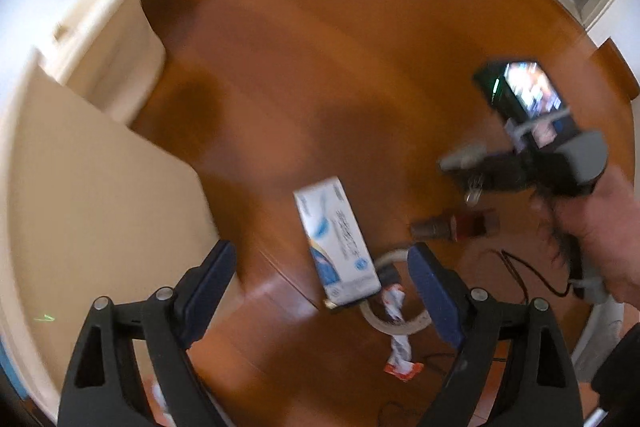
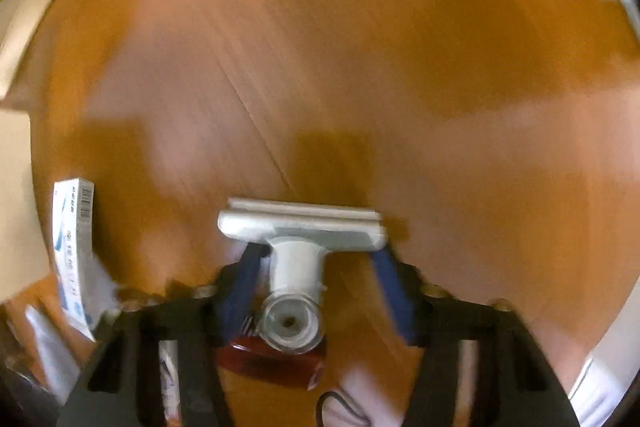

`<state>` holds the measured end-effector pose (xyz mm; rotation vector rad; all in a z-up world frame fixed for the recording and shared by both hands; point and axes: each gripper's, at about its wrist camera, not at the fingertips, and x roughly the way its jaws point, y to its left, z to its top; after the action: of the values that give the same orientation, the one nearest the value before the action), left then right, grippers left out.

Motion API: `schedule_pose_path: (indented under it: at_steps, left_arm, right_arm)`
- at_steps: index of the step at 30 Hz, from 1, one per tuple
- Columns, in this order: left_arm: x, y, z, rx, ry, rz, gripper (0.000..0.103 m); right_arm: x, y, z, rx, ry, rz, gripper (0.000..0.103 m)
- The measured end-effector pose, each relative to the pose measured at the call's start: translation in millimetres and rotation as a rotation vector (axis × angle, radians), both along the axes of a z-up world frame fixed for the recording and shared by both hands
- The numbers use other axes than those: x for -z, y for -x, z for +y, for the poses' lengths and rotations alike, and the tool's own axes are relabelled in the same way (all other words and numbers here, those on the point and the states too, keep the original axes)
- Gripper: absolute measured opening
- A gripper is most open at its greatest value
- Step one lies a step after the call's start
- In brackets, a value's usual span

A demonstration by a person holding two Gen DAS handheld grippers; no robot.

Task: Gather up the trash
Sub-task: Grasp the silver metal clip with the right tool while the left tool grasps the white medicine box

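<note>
Motion blur smears both views, so small print is unreadable. At far left a beige lidded bin (image 1: 108,39) stands against the wall. My left gripper (image 1: 320,291) hangs wide open over the wooden floor (image 1: 320,87), above a white-and-blue carton (image 1: 338,247) lying flat. Beside it lie a tape ring (image 1: 400,327), a twisted wrapper (image 1: 398,343) and a brown cup (image 1: 432,227). My right gripper (image 2: 316,263) holds a white T-shaped piece (image 2: 300,227) between its spread fingers.

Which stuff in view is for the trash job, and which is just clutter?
Job, likely: white-and-blue cardboard box; crumpled red-and-white wrapper; blurred dark red cylinder lying on its side; beige lidded bin.
Just lying about, likely: black cable; white ring by the box; white T-shaped plastic piece between the fingers of the right tool.
</note>
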<state>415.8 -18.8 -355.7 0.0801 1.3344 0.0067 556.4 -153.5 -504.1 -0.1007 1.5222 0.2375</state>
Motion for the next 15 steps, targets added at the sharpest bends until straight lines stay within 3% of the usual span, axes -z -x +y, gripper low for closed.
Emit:
schedule_pose_path:
  at_steps: [4,8,11,15]
  left_arm:
    - [50,-6,8,-0.123,0.091,0.143,0.091]
    - [89,-21,27,-0.261,0.150,0.219,0.091]
    - [113,-29,28,-0.269,0.108,0.246,0.091]
    - [131,-30,26,-0.271,0.143,0.260,0.091]
  right_arm:
    - [-24,0,-7,-0.050,-0.036,-0.082,0.028]
    - [-60,13,-32,-0.041,-0.127,-0.185,0.028]
    - [-68,22,-49,-0.035,-0.167,-0.200,0.028]
    - [-61,23,-73,-0.014,-0.202,-0.173,0.028]
